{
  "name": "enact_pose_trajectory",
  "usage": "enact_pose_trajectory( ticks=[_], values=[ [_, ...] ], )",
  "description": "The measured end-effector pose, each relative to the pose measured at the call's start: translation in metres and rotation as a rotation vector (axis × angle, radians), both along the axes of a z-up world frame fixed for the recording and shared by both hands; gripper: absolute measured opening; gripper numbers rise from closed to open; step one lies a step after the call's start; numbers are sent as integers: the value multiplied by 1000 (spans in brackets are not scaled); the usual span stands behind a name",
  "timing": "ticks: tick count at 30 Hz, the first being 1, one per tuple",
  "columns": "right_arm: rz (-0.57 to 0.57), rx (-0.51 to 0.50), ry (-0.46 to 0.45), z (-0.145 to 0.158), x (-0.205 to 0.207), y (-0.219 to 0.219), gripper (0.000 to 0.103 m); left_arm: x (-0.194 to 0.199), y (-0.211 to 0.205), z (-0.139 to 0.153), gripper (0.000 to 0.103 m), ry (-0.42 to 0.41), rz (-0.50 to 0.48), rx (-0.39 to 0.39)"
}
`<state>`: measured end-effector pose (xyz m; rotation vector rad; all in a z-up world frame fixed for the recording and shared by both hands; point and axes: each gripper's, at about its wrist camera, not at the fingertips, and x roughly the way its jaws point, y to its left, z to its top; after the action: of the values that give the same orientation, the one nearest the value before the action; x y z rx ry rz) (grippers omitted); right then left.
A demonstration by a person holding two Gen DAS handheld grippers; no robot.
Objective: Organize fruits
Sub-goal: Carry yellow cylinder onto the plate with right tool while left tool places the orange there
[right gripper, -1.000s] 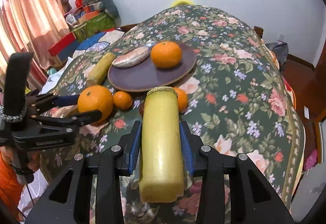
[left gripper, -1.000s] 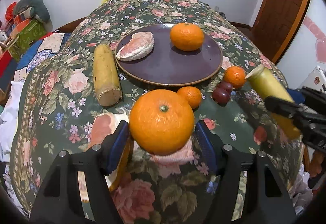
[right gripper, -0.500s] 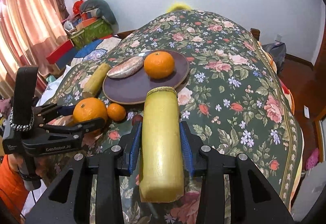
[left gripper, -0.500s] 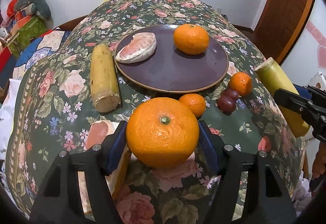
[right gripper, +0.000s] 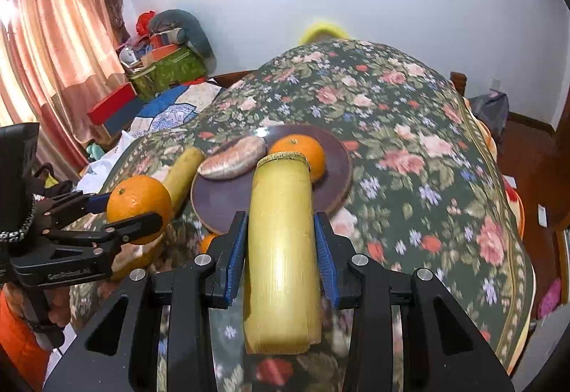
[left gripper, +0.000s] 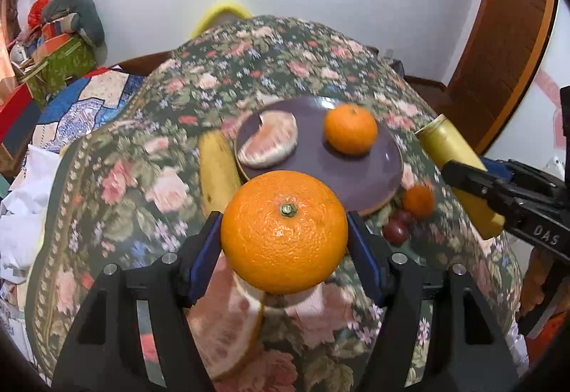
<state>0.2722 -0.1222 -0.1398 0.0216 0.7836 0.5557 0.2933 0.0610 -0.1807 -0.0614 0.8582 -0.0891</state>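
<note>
Large orange [left gripper: 284, 231] held aloft, clamped across widest girth in left gripper [left gripper: 284, 242]; firm, round, likely to roll once released. Sugarcane piece [right gripper: 281, 249] rigid, waxy, pinched mid-length by right gripper [right gripper: 281, 260]. Purple plate [left gripper: 363, 178] ahead: bare front half offers landing room; raised rim needs clearing.

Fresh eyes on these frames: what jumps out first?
The big orange clamped in the left gripper, raised above the floral tablecloth. Next, the yellow sugarcane piece gripped lengthwise by the right gripper. Behind them, a purple plate holding a pomelo segment and a smaller orange.
</note>
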Motion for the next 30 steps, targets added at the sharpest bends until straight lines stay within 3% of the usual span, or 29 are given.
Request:
enact_pose_trajectory(
  ticks=[11,30],
  values=[
    [38,2,-10,0,40,33,34,30,14,9,67,-33,11,-24],
    [128,-49,42,-18,86,79,34,68,18,-11,67,-18,-2,-42]
  ],
)
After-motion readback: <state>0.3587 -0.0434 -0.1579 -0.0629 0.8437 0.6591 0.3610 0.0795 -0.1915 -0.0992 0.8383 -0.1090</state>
